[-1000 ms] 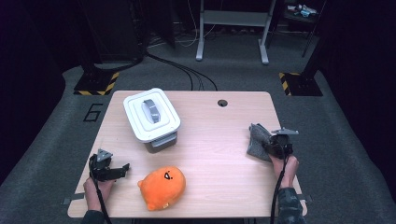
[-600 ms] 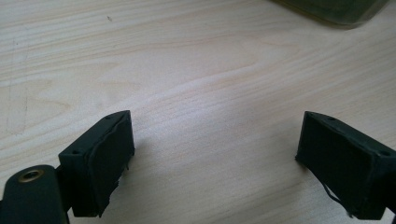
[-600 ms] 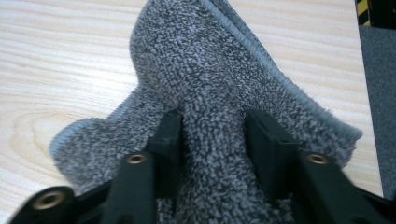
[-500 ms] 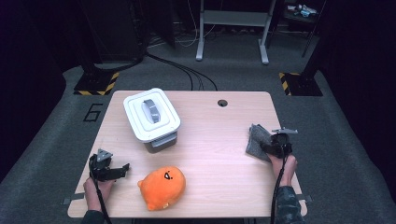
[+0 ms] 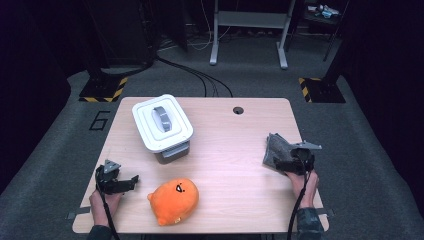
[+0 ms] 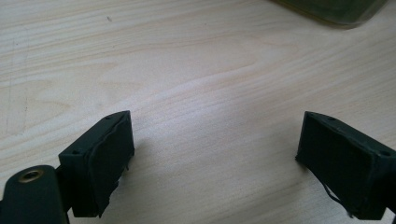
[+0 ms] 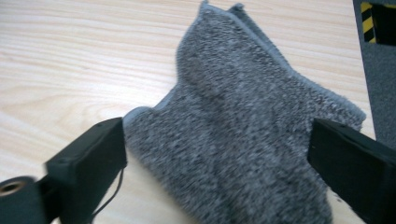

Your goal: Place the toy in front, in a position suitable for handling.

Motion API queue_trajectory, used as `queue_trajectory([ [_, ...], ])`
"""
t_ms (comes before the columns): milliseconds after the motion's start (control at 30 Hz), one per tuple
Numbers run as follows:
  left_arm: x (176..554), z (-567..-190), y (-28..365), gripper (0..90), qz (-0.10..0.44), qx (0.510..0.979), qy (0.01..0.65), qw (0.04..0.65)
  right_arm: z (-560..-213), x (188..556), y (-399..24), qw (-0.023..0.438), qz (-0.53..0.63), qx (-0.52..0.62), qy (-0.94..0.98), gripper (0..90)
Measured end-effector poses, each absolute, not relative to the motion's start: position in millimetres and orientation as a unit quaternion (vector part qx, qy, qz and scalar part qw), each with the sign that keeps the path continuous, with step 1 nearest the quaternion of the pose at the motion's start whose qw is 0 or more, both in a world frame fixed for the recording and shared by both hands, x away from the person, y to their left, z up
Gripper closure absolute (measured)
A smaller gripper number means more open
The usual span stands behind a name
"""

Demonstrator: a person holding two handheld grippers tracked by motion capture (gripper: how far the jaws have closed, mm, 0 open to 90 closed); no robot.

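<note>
A grey terry cloth (image 5: 275, 148) lies crumpled near the right edge of the wooden table (image 5: 235, 145). My right gripper (image 5: 283, 164) sits at its near side. In the right gripper view the cloth (image 7: 243, 93) spreads flat between the jaws of the right gripper (image 7: 219, 158). Those jaws have just been opening and now stand wide, pressing on nothing. At the table's near left corner my left gripper (image 5: 131, 182) rests open and points right. In its own view the left gripper (image 6: 215, 158) has only bare wood between its jaws.
A white lidded container (image 5: 162, 123) with a grey handle stands left of centre; its edge (image 6: 336, 9) peeks in at the top of the left gripper view. An orange plush toy (image 5: 174, 200) lies near the front edge. A cable hole (image 5: 238, 110) sits at the far side.
The right gripper's jaws went from shut on the cloth to wide apart, and the hand drew back slightly toward the person. The cloth stays on the table. The left gripper kept still.
</note>
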State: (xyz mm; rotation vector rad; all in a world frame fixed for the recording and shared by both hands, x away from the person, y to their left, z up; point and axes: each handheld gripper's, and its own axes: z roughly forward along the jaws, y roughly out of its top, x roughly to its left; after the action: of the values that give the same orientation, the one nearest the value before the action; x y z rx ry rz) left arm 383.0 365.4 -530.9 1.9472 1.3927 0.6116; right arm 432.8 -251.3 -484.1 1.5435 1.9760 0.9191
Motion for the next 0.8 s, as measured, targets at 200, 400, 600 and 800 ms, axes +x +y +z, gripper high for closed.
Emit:
queue_trajectory([
  [200, 383, -531, 365, 10.6, 0.233, 0.745, 0.532, 0.329, -485, 415, -238, 0.221, 0.354, 0.547, 0.726, 0.0],
  [400, 383, -531, 365, 10.6, 0.234, 0.745, 0.531, 0.329, -491, 398, -221, 0.217, 0.364, 0.527, 0.737, 0.0],
  [600, 383, -531, 365, 10.6, 0.234, 0.745, 0.531, 0.329, -508, 384, -206, 0.209, 0.358, 0.511, 0.753, 0.0],
  [800, 383, -530, 366, 10.6, 0.232, 0.746, 0.531, 0.327, -523, 378, -200, 0.2, 0.354, 0.513, 0.756, 0.0],
])
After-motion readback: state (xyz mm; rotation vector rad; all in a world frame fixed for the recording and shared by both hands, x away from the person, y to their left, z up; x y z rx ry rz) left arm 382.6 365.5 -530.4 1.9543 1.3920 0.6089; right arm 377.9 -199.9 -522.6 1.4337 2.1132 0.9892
